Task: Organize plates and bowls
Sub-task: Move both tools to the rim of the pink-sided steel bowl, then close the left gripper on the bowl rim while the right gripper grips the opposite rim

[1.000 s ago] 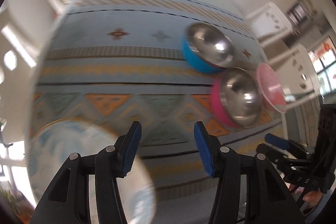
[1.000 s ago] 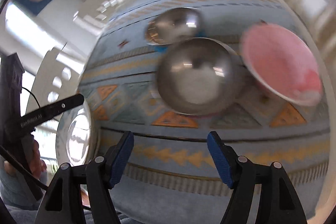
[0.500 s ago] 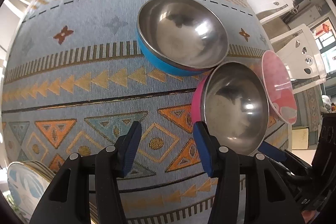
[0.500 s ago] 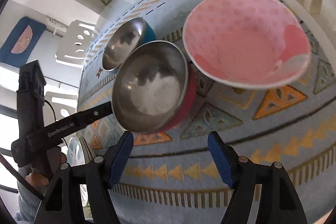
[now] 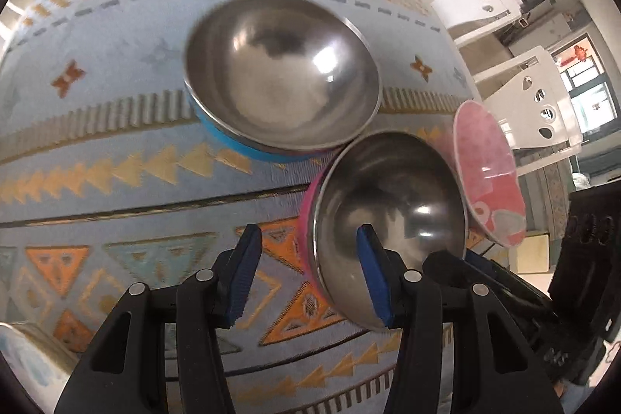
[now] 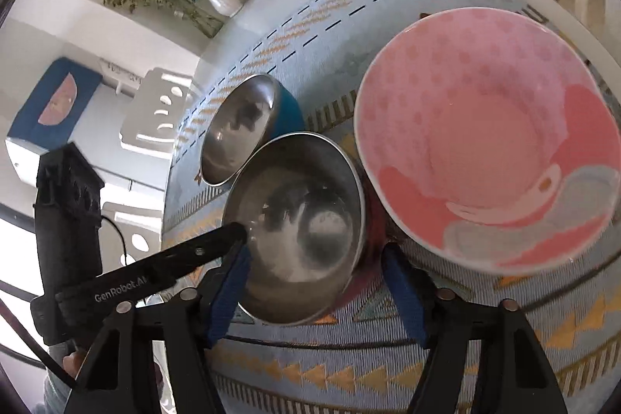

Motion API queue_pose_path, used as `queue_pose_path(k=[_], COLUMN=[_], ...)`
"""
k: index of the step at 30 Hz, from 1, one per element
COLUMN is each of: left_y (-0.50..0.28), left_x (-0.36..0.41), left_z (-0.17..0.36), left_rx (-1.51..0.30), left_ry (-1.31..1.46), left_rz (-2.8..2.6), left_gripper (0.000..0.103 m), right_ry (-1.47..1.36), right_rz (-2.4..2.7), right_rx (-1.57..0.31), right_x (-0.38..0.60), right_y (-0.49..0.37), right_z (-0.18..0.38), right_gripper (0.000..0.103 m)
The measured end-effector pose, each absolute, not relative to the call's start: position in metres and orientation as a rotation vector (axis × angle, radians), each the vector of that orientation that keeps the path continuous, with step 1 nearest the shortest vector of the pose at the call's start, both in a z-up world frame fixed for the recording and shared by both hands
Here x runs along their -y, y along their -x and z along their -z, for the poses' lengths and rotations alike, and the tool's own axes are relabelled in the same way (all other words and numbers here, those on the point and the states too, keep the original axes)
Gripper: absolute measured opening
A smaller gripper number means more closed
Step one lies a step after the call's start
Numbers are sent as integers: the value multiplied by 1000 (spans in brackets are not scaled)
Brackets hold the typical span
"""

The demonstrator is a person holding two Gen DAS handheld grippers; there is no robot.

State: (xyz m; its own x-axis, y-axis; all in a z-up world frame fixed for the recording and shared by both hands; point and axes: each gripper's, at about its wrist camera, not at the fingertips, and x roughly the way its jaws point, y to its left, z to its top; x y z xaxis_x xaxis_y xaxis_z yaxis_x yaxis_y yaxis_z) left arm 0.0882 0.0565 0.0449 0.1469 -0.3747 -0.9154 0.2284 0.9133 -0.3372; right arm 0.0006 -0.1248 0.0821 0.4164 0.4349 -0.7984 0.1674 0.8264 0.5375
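Three bowls stand close together on the surface [image 5: 116, 150], which is covered by a pale blue cloth with orange and teal triangle bands.

The pink-shelled bowl [image 5: 392, 216] has a polished steel interior and a magenta outer wall. It stands upright, mouth up; being round, it shows no long axis. In the left wrist view its near rim lies between the fingers of the left tool [image 5: 310, 274]: the right-hand pad [image 5: 372, 278] sits inside the bowl, the left-hand pad outside it over the cloth. The jaws are closing, with a visible gap left at the outer pad; the rim is not yet pinched.

In the right wrist view the same bowl [image 6: 302, 239] lies directly ahead of the right tool [image 6: 314, 293], its near wall between the two blue pads. These jaws are also closing; whether the pads touch the wall cannot be told. The tip of the left tool reaches this bowl's rim from the left.

The blue-shelled bowl [image 5: 283, 72], also steel-lined and upright, stands beyond the pink-shelled one, rims touching or nearly so.

The pink ceramic bowl [image 6: 489, 138], dotted, with red and grey patches inside, stands upright just right of the pink-shelled bowl, ahead and right of the right tool.

A patterned plate [image 5: 27, 359] shows at the lower left edge of the left wrist view.
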Motion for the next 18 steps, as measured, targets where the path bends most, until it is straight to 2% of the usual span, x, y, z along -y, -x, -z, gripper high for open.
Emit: queue_pose_path(k=[2, 3, 5, 7, 10, 18], left_y=[-88, -87, -81, -75, -69, -53], left_x=[-53, -52, -50, -50, -51, -64], left_z=[-35, -34, -36, -43, -50, -72], left_rx=[-1383, -1390, -1365, -1337, -1309, -1244], left_ry=[136, 140, 108, 98, 82, 63], left_rz=[443, 451, 449, 474, 475, 447], left_gripper=[29, 28, 27, 26, 26, 26], right_ry=[-594, -590, -585, -572, -566, -484], right_rz=[-174, -169, -165, -152, -131, -166], right_rx=[-1149, -1148, -1151, -1154, -1162, -1130], right_x=[124, 125, 127, 131, 134, 119], right_y=[-2, -2, -4, -3, 1, 11], right_z=[-81, -80, -78, -76, -75, -98], right_gripper=[63, 60, 46, 42, 37, 37])
